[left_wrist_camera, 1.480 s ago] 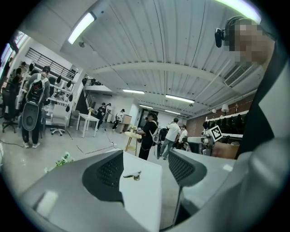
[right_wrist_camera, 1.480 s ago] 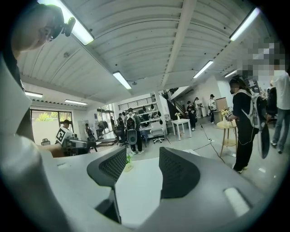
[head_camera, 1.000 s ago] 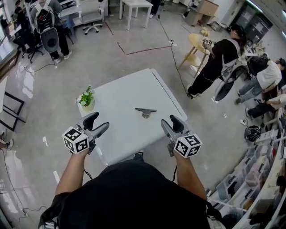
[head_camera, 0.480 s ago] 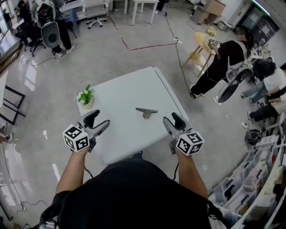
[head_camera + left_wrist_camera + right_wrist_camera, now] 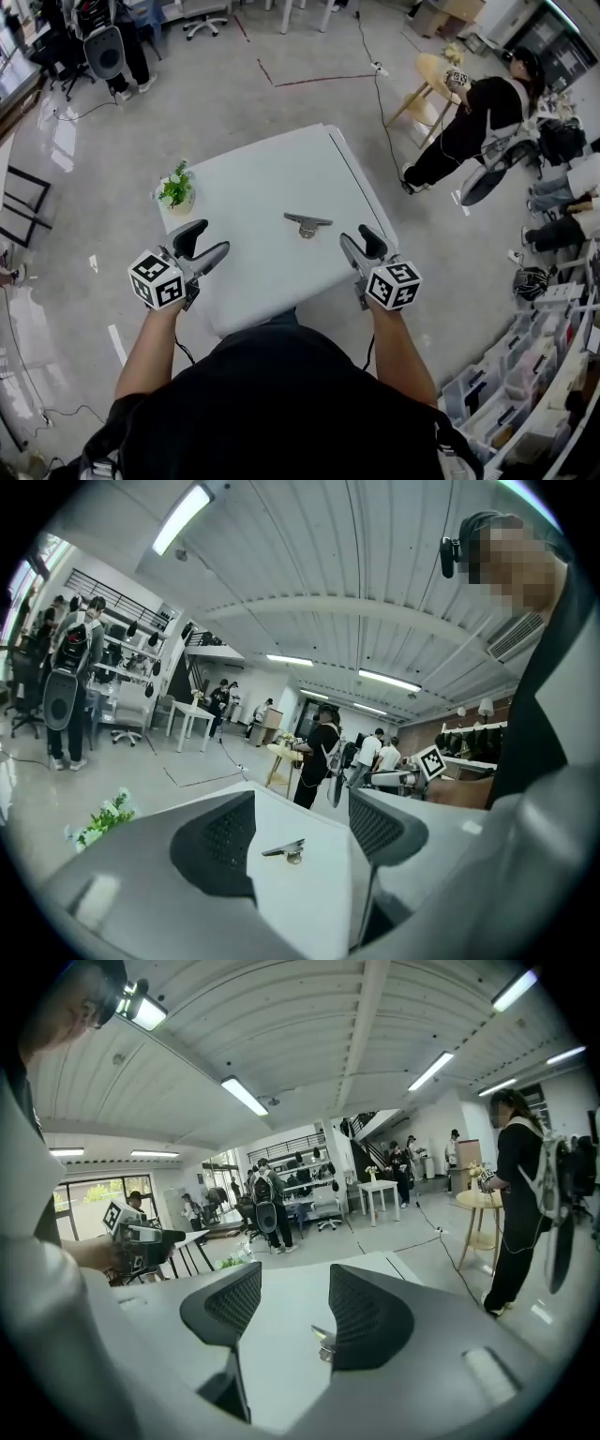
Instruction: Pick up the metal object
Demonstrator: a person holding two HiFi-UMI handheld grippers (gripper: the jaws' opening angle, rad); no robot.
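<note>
Starting with the white worktop [image 5: 253, 187], since it's the biggest thing and my reference for everything else: it's a plain square top carrying just 2 things, with open floor on every side of it.

Both sets of tongs hover low over the worktop's near part. The left tongs [image 5: 208, 242] are by its left edge and the right tongs [image 5: 359, 242] are by its near-right corner. Both are spread wide with nothing between them, which I'd guess is a ready pose before a grab.

The small potted plant [image 5: 177, 190] sits at the worktop's far-left corner, tucked out of the way of any reach.

The metal object [image 5: 306, 223] lies flat on the worktop, right of its middle, untouched and closer to the right tongs. The surface all round it is bare, so there's plenty of room to come in, though the worktop's right edge isn't far off. It's thin and low, so I reckon the tongs need to get right down to the surface.
</note>
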